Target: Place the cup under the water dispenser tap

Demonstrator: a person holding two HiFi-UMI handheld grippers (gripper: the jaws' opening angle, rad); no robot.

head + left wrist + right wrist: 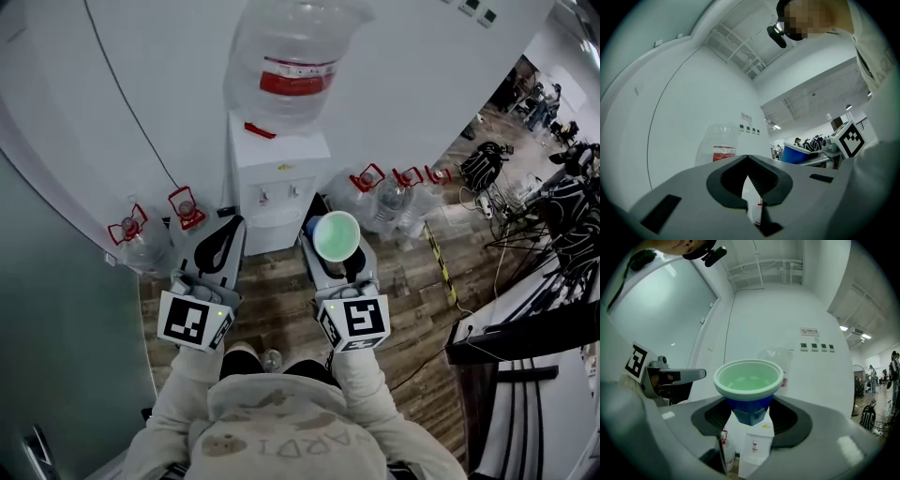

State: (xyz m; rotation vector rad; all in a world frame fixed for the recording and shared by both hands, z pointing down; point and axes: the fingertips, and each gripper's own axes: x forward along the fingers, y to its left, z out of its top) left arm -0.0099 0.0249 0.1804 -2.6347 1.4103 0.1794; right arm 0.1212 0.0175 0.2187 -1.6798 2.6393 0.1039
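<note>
A white water dispenser (277,183) stands against the wall with a big clear bottle (291,66) on top and its taps (278,194) on the front. My right gripper (336,253) is shut on a blue cup (337,236) with a pale green inside, held upright a short way in front of the dispenser and a little to its right. In the right gripper view the cup (748,385) sits between the pads above the dispenser (757,446). My left gripper (217,246) is beside it, level with it, its tips touching and nothing in it.
Several spare water bottles lie on the wooden floor left (141,239) and right (384,202) of the dispenser. Cables and equipment (534,216) crowd the right side. A glass wall (56,309) runs along the left. A small bottle (271,358) stands by my feet.
</note>
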